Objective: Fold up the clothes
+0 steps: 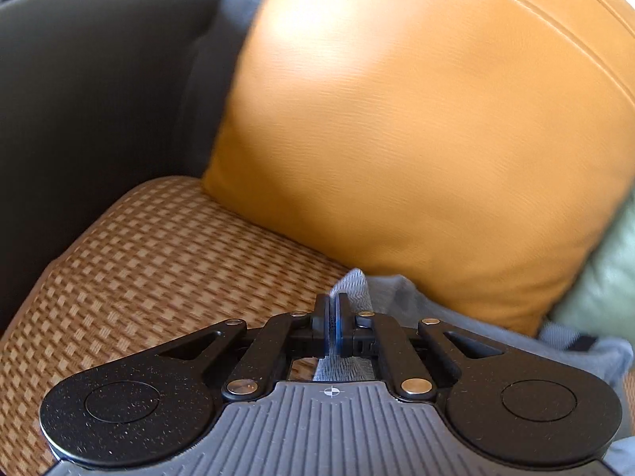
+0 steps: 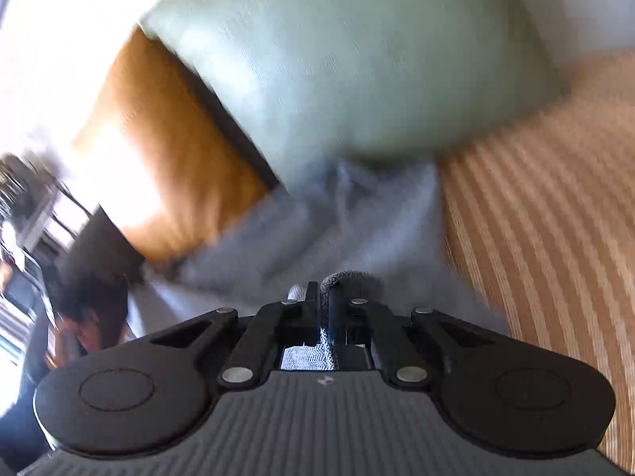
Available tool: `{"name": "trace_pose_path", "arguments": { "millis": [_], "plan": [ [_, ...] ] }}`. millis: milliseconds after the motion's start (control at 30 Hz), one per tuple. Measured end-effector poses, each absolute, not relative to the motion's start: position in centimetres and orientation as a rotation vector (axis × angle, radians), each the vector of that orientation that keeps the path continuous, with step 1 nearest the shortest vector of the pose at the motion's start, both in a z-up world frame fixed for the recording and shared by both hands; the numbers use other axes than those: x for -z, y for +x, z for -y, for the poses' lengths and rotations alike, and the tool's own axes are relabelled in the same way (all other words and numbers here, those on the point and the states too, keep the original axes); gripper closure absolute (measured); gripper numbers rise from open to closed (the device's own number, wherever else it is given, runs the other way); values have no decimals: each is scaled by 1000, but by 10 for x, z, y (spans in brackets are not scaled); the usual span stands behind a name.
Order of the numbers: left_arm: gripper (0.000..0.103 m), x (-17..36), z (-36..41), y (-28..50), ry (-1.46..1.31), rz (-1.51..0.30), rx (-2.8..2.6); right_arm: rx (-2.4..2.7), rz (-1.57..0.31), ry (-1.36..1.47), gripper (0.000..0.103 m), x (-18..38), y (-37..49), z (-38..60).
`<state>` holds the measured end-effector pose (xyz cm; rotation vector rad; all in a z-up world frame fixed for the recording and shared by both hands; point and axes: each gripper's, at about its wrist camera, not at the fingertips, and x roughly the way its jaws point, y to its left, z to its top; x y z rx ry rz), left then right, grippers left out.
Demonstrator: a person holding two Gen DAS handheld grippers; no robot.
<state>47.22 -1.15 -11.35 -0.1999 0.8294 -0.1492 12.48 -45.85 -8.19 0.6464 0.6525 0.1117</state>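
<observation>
A light grey-blue garment (image 1: 397, 297) lies on a woven brown seat mat (image 1: 158, 261), against the cushions. My left gripper (image 1: 332, 305) is shut on a ribbed edge of this garment, which passes between its fingers. In the right wrist view the same garment (image 2: 357, 218) spreads out ahead, blurred by motion. My right gripper (image 2: 326, 297) is shut on a dark ribbed hem of the garment, which bulges out above the fingertips.
An orange cushion (image 1: 416, 119) and a pale green cushion (image 1: 603, 277) lean on the dark sofa back (image 1: 99, 79). In the right wrist view the green cushion (image 2: 357, 59) is just beyond the garment, the orange cushion (image 2: 166, 150) to its left, the mat (image 2: 547, 206) to the right.
</observation>
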Motion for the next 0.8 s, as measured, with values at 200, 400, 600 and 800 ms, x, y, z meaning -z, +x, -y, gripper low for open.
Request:
{"name": "trace_pose_path", "arguments": {
  "millis": [200, 400, 600, 800],
  "plan": [
    [103, 136, -2, 486, -244, -841, 54, 6, -669, 598, 99, 107, 160, 471],
    [79, 138, -12, 474, -143, -889, 185, 67, -729, 575, 66, 131, 166, 474],
    [46, 120, -24, 408, 56, -865, 364, -5, -645, 446, 47, 97, 110, 457],
    [45, 135, -15, 363, 318, -877, 464, -95, -716, 292, 42, 97, 79, 421]
  ]
}}
